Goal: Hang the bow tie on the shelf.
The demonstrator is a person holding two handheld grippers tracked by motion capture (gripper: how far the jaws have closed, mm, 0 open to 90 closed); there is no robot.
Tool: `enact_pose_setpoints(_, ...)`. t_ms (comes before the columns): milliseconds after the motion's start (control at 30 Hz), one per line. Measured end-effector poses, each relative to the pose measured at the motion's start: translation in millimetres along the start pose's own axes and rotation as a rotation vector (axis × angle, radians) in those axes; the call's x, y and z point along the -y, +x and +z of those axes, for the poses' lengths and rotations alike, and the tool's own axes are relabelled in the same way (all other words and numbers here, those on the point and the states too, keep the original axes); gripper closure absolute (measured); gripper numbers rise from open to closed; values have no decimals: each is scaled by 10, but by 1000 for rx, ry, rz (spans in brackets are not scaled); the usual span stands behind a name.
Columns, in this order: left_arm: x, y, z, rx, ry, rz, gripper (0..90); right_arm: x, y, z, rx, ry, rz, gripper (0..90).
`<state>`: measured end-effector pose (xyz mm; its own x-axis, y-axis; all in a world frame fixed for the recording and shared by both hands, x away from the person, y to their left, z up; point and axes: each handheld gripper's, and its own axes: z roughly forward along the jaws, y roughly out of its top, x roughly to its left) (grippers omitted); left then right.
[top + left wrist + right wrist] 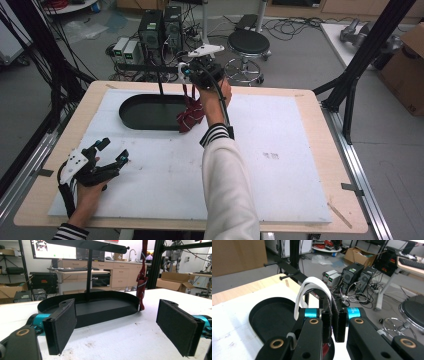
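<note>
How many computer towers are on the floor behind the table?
2. The computer towers stand side by side on the floor past the table's far edge, behind the black tray. More may be hidden elsewhere.

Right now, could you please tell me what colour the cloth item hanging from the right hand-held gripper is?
Dark red with white stripes; the cloth item shows best in the high view.

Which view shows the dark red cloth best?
The high view: the dark red cloth hangs whole from the shut right tool. The left gripper view shows it distant; the right gripper view shows a sliver.
</note>
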<state>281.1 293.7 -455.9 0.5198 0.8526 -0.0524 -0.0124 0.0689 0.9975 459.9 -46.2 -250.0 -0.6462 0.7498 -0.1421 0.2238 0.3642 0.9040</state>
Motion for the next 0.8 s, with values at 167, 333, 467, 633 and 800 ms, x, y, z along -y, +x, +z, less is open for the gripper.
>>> enact_pose_setpoints(167, 0, 1, 1, -2, 1, -1, 169, -105, -23, 51, 14, -16, -11, 876)
enact_pose_setpoints(333, -1, 5, -1, -1, 4, 0, 169, -198, -56, 126, 7, -14, 8, 876)
enact_pose_setpoints(467, -1, 3, 1, -3, 3, 1, 169, -265, -36, 207, 10, -12, -17, 876)
enact_pose_setpoints(633, -2, 7, -1, -1, 5, -2, 169, -282, -28, 343, 28, -10, -22, 876)
enact_pose_setpoints(800, -3, 12, 2, -2, 7, -6, 168, -286, -44, 439, 59, -14, -24, 876)
